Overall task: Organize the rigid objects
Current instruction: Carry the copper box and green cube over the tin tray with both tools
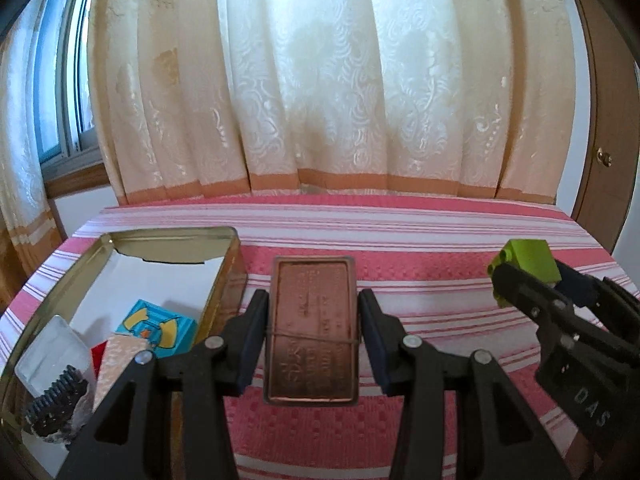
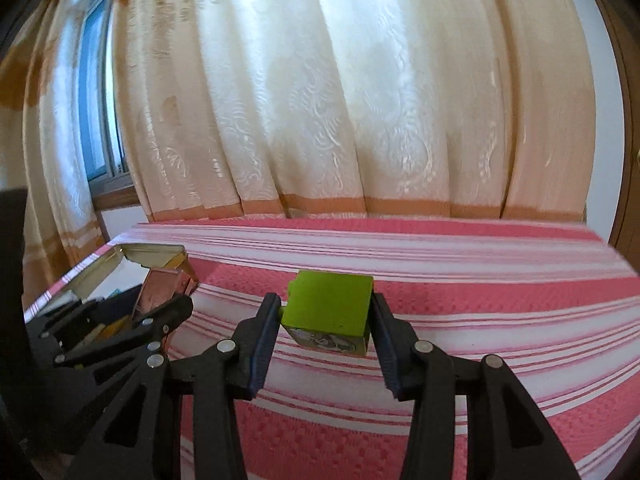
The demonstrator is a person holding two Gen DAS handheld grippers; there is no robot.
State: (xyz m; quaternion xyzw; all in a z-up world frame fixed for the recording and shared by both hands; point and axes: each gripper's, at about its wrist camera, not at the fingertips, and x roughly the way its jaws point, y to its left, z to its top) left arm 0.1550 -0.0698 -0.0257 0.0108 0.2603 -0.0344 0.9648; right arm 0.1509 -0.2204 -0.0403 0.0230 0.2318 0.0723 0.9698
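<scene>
Left claw (image 1: pixel 313 334) clenched on copper tin (image 1: pixel 311 328), held just right of open metal box (image 1: pixel 224 276) | box holds blue block (image 1: pixel 158 328), black gear (image 1: pixel 60 404) | right claw (image 2: pixel 326 320) gripping green block (image 2: pixel 330 304) above striped tabletop (image 2: pixel 480 300) | curtain (image 1: pixel 320 80) behind far edge.

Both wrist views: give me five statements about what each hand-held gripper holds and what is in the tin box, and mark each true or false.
1. The left hand-held gripper grips a copper-coloured tin. True.
2. The right hand-held gripper is empty. False: it holds a green block.
3. The tin box stands open. True.
4. The green block rests inside the tin box. False: it is held up above the striped cloth.
5. A blue block lies in the tin box. True.
</scene>
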